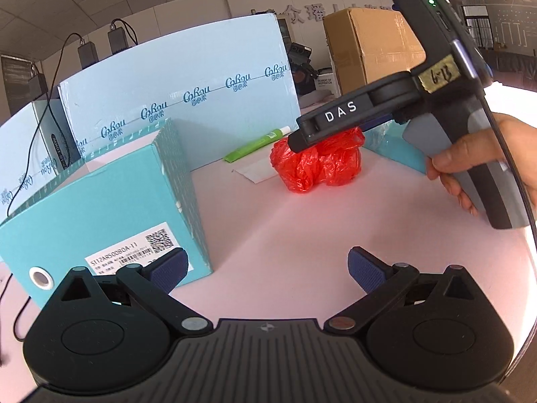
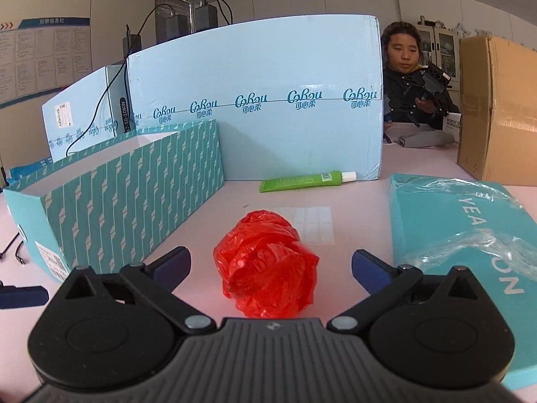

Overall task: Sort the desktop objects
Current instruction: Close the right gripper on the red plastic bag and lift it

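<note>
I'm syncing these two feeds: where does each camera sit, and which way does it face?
Left wrist: on the open left claw, looking across the table at the red bag; the right claw and hand show.
Right wrist: on the open right claw, straddling the red bag.
Shared: bag, green tube, teal box.

Left gripper (image 1: 266,270): jaws spread wide, nothing between them, held low and level. Right gripper (image 2: 271,267): jaws spread wide, gripped by the right hand (image 1: 483,164), angled downward.
</note>
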